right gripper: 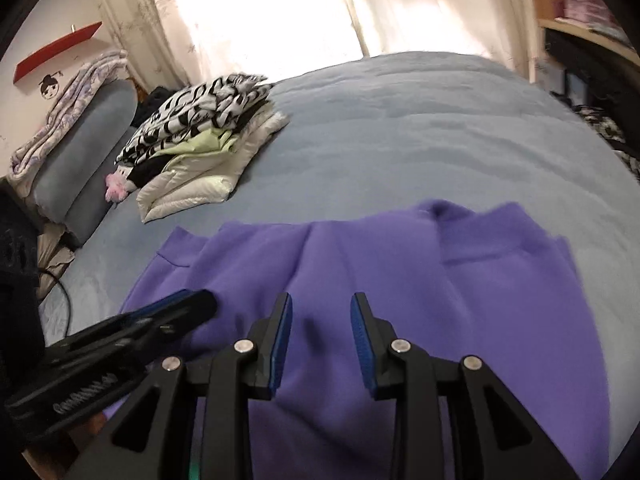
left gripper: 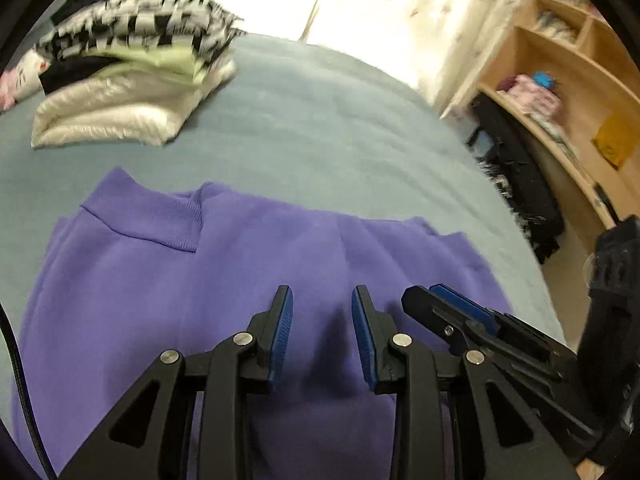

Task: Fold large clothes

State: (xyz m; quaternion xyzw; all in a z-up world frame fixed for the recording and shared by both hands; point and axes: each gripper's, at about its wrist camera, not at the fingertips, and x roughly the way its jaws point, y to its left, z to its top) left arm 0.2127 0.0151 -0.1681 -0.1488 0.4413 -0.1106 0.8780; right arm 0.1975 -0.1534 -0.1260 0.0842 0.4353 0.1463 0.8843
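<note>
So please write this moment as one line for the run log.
stage: folding | garment: purple sweatshirt flat on bed | left gripper: open, above it | right gripper: open, above it | held: nothing

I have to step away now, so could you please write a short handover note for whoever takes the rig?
Left gripper: open, empty, over the purple garment.
Right gripper: open, empty, over the same garment, close beside the left one.
Garment: on the near part of the blue bed, both ribbed cuffs lying at its far edge; it looks partly folded.
Done: a stack of folded clothes sits at the far left of the bed.
Left: probably finish folding the purple garment and add it to the stack.
</note>
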